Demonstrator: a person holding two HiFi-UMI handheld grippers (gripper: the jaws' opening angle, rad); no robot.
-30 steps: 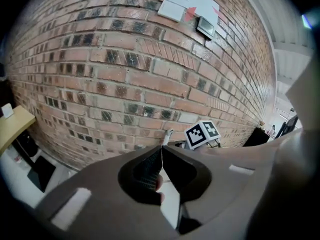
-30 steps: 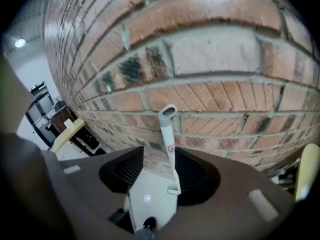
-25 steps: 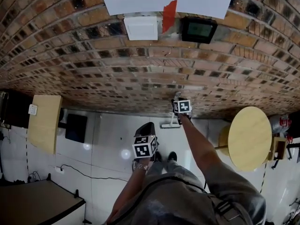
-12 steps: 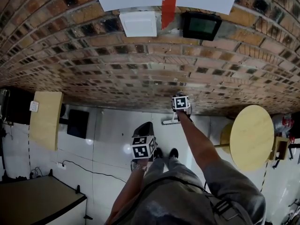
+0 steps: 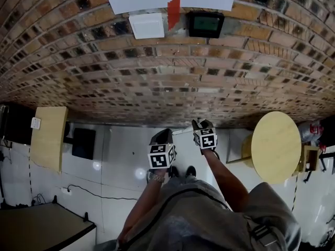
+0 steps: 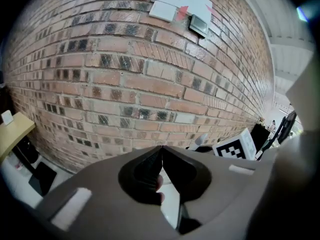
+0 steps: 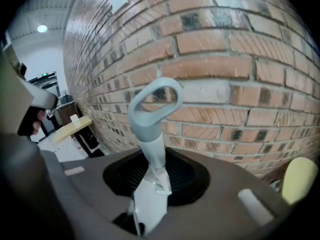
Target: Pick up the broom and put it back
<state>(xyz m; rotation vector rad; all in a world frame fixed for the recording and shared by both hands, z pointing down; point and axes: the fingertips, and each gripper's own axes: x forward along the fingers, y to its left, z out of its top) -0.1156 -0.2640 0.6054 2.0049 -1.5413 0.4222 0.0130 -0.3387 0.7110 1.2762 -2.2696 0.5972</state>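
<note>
In the right gripper view the broom's pale grey handle (image 7: 151, 149) rises from between the jaws and ends in a loop (image 7: 152, 101) in front of the brick wall. My right gripper (image 7: 155, 159) is shut on that handle. The head view shows the right gripper (image 5: 199, 124) raised beside the left one, with the broom's head hidden below. My left gripper (image 5: 162, 135) is shut with nothing in it. Its jaw tips meet in the left gripper view (image 6: 161, 149). The right gripper's marker cube (image 6: 235, 148) shows at the right of that view.
A brick wall (image 5: 157, 72) stands close ahead, with a white plate (image 5: 146, 25) and a dark panel (image 5: 205, 24) on it. A round yellow table (image 5: 276, 149) is at the right and a small wooden table (image 5: 48, 135) at the left. A dark desk (image 5: 42, 226) lies at the bottom left.
My right gripper has drawn back from the base of the wall and risen, with the broom handle in it. It is now level with the left gripper, which has barely shifted.
</note>
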